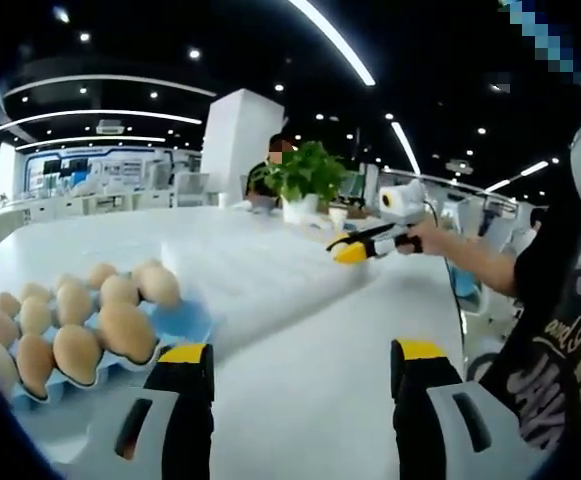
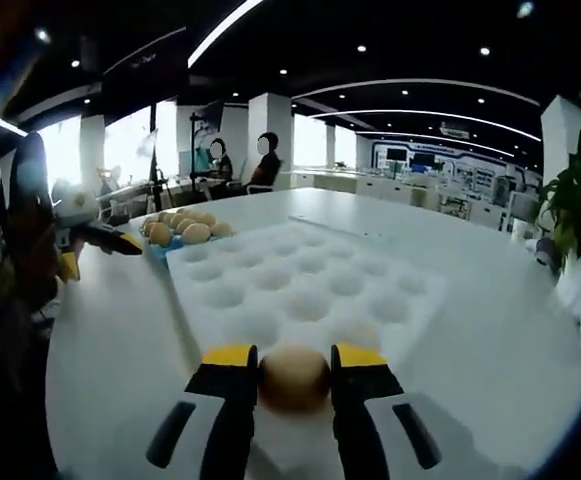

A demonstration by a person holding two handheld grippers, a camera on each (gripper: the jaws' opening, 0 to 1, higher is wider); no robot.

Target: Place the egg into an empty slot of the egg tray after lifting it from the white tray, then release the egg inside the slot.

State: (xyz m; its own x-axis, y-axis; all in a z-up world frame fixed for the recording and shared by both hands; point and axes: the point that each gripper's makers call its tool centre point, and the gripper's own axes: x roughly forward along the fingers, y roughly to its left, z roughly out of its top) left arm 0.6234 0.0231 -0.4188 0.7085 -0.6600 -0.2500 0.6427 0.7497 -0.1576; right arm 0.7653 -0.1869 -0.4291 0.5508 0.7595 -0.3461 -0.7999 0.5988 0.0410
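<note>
The right gripper (image 2: 295, 372) clamps the egg (image 2: 294, 377) between its yellow-tipped jaws, long axis across them, at the near edge of the white tray (image 2: 300, 285). The left gripper (image 1: 301, 368) is spread wide, holding nothing, beside the blue egg tray (image 1: 182, 322), whose far side is cut off. Shirt lettering is unreadable.

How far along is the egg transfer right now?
Grasp done: the right hand-held gripper is shut on an egg over the white tray. Left: carry it to the blue egg tray, which shows an empty slot, and release. The left hand-held gripper is open.
</note>
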